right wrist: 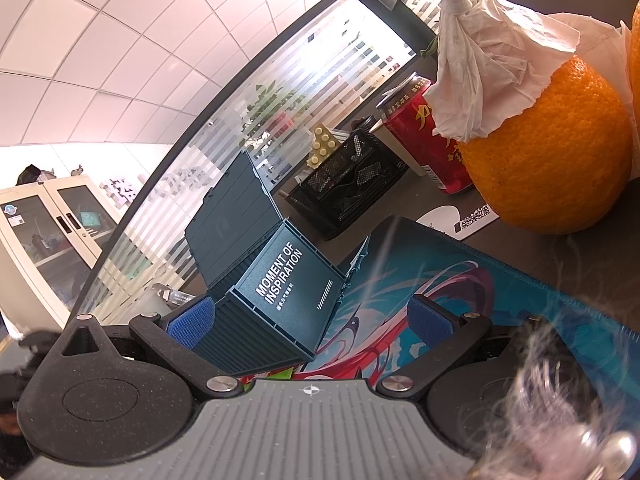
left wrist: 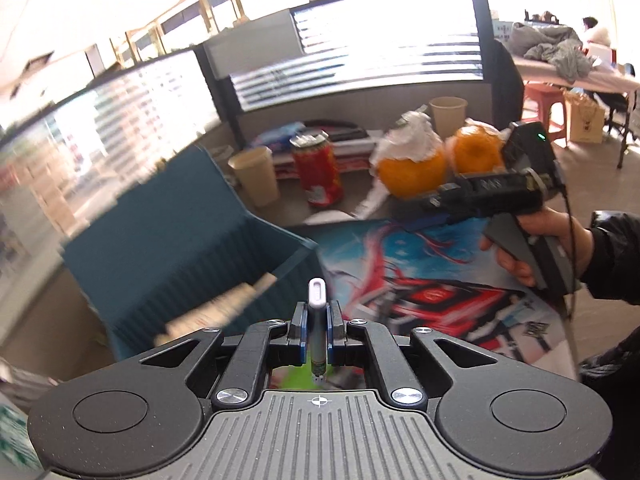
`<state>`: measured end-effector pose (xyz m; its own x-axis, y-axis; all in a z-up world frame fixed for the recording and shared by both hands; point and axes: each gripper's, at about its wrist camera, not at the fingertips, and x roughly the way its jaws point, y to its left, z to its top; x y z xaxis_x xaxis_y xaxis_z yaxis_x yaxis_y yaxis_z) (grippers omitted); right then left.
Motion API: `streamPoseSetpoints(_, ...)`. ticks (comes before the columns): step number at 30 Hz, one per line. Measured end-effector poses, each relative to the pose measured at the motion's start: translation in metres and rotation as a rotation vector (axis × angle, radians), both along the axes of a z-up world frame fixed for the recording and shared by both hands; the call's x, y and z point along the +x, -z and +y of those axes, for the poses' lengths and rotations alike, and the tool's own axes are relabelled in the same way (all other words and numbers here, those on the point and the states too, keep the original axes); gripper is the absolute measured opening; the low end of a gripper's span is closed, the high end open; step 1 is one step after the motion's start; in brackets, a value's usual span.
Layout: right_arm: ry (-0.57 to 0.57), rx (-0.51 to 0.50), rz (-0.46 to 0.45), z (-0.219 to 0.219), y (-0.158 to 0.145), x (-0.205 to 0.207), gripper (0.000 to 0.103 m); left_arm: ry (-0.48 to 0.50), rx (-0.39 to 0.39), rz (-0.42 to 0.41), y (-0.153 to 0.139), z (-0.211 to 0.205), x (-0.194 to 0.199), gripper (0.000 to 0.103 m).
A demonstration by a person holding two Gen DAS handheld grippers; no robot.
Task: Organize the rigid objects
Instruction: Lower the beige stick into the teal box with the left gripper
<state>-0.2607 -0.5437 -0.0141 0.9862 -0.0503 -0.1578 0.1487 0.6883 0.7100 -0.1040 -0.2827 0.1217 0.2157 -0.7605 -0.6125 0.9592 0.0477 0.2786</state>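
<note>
A: Starting at the left of the left wrist view, what stands there?

B: A dark teal box, its lid open, on the bench. Something pale lies blurred at its near rim; I cannot tell what it is.

A: And the left gripper?

B: Its jaws are closed tight on a slim pen-like stick with a white cap, which stands up between the blue pads, above the edge of the colourful mat, just beside the box.

A: Further along?

B: A paper cup, a red can, then two oranges, one with crumpled tissue on top. At the far right a hand holds the right gripper over the mat.

A: Its jaws?

B: Wide apart, in the right wrist view, nothing between the pads. The left pad sits just by the box's near wall, lettered "MOMENT OF INSPIRATION". A black mesh basket stands behind the box.
</note>
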Motion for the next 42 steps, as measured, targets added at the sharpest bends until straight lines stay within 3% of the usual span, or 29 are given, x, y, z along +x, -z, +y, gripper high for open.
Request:
streamPoseSetpoints(7, -0.003, 0.001, -0.001, 0.000, 0.000, 0.000, 0.103, -0.040, -0.023, -0.081, -0.033, -0.015, 0.034, 0.007)
streamPoseSetpoints(13, -0.005, 0.001, -0.001, 0.000, 0.000, 0.000, 0.103, -0.060, -0.017, -0.118, -0.040, -0.039, 0.065, 0.007)
streamPoseSetpoints(22, -0.015, 0.005, -0.005, 0.001, 0.001, 0.002, 0.103, -0.080, 0.024, -0.108, -0.015, -0.071, 0.104, 0.007)
streamPoseSetpoints(42, -0.016, 0.006, -0.007, 0.000, 0.001, 0.002, 0.103, -0.088, 0.152, -0.136, 0.038, -0.097, 0.117, 0.007)
